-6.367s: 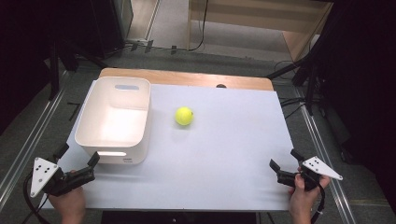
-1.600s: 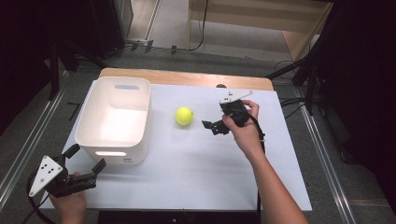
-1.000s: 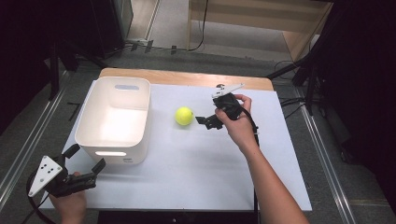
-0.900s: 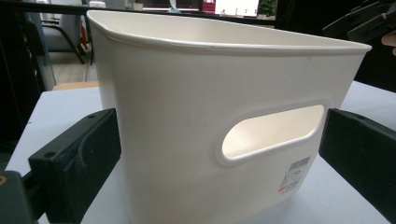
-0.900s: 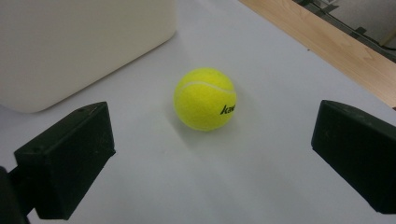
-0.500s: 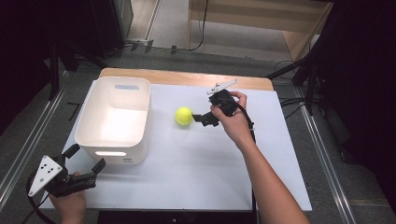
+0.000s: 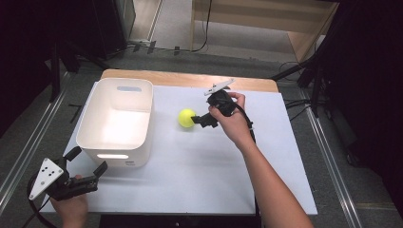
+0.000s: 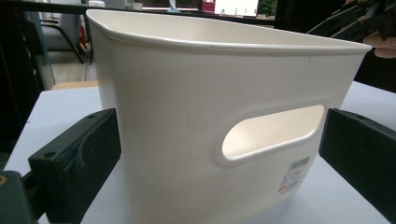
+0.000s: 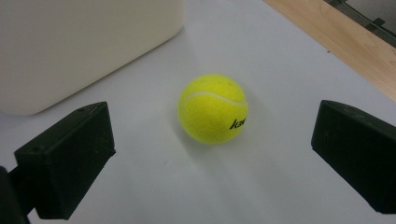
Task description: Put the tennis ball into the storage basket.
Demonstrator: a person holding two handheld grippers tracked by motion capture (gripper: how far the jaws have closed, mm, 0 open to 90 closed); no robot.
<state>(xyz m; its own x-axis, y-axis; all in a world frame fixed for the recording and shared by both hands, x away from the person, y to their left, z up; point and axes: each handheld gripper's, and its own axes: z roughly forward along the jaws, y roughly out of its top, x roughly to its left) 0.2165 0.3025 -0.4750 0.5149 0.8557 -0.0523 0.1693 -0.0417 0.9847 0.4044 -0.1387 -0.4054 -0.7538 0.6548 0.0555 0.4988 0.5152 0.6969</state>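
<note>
- On the white tabletop (image 7: 199,175), roughly in the middle and a bit toward the far edge, sits a fuzzy yellow-green tennis ball (image 7: 186,118), just right of the bin.
- The right gripper (image 7: 202,119) comes at it from the right side, held in the person's right hand (image 7: 233,118), forearm stretched diagonally across the table.
- From the right gripper view the ball (image 9: 213,108) lies between the two black jaws but a little ahead of them, so nothing is pinching it. The jaws are spread wide, well apart from the ball on both sides, and the claw is released.
- You can read part of a black logo on the ball's lower right, and it rests flat on the table, not lifted.
- The white rectangular plastic bin (image 7: 118,122) with cut-out handle slots stands upright on the left half of the table, its curved corner showing at the top left of the right gripper view.
- Down at the near left corner, the left gripper (image 7: 85,162) is held in the person's left hand (image 7: 69,209), pointing at the bin's near wall.
- In the left gripper view the bin (image 8: 187,107) looms close, handle slot and barcode sticker facing the camera, black jaws spread on either side of that wall without gripping, so that claw is released too.
</note>
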